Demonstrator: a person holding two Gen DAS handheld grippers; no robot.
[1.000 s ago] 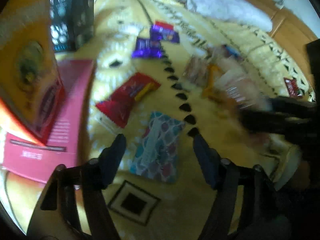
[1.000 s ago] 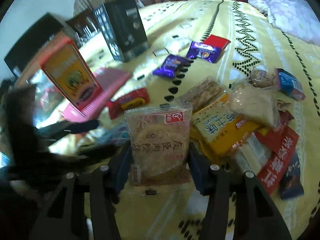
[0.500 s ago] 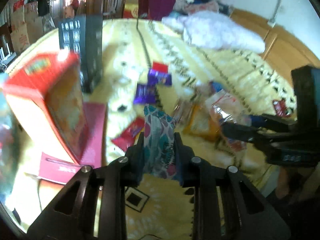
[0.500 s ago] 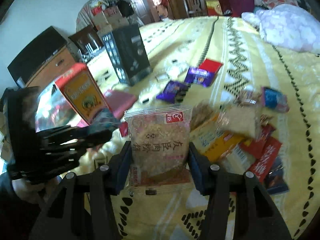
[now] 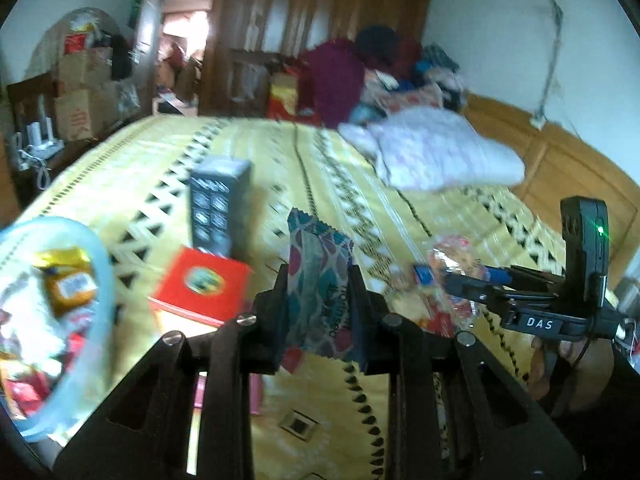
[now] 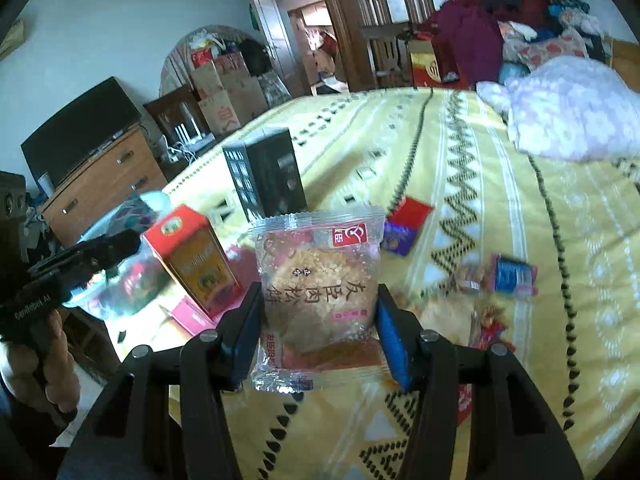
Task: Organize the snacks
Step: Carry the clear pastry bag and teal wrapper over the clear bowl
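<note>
Near the bed's left edge sits a clear tub [image 5: 94, 264] of snacks, with an orange carton [image 6: 192, 260] and a black box [image 6: 266, 174] standing just beside it. The left gripper [image 5: 318, 292] pinches a patterned snack bar [image 5: 320, 280] upright above the yellow bedspread [image 6: 500, 208]. The right gripper [image 6: 318, 312] clamps a clear packet [image 6: 318, 280], seemingly a meat-floss cake, above loose wrappers [image 6: 404, 224] scattered mid-bed.

Both cameras ride close behind their fingers, looking slightly down across the bed [image 5: 248, 152] toward the wardrobe. They share the black box [image 5: 218, 210] and pillow [image 6: 576, 116].
</note>
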